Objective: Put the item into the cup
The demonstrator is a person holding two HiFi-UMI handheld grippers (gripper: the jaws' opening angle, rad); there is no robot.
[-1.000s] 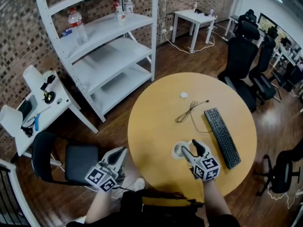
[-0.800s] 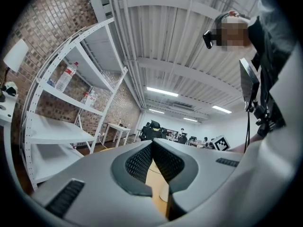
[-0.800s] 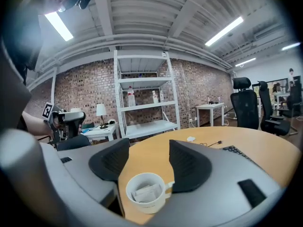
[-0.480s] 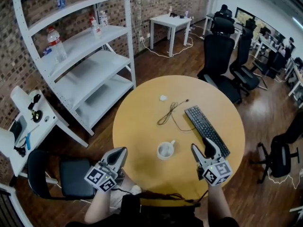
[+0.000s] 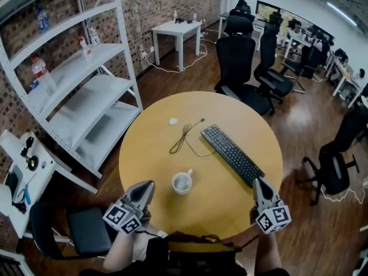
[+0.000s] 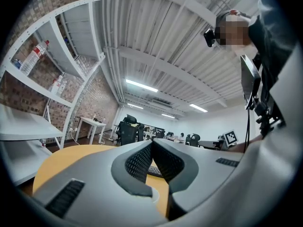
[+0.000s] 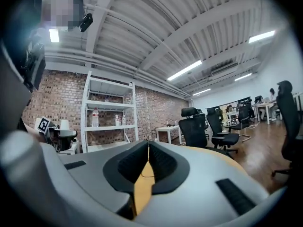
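Note:
A white cup (image 5: pixel 182 182) stands upright on the round wooden table (image 5: pixel 149 154), toward its near side; what lies inside it does not show. A small white item (image 5: pixel 173 121) lies on the far left part of the table, next to a thin black cable (image 5: pixel 185 137). My right gripper (image 5: pixel 257 181) hovers at the table's near right edge, well right of the cup, shut with nothing between its jaws; the right gripper view shows this gripper (image 7: pixel 148 144) with the pads together. My left gripper (image 5: pixel 148 184) is off the near left edge, left of the cup; its own view shows this gripper (image 6: pixel 151 142) shut and empty.
A black keyboard (image 5: pixel 232 154) lies diagonally right of the cup. White shelving (image 5: pixel 80 105) with bottles stands at the left, black office chairs (image 5: pixel 237 53) behind the table and at the right (image 5: pixel 333 168). Another chair (image 5: pixel 86 234) and a small white side table (image 5: pixel 17 165) sit near left.
My right gripper drew back from the cup, where it stood open, to the table's near right edge and shut. The head view swung left to right; the left gripper held its place.

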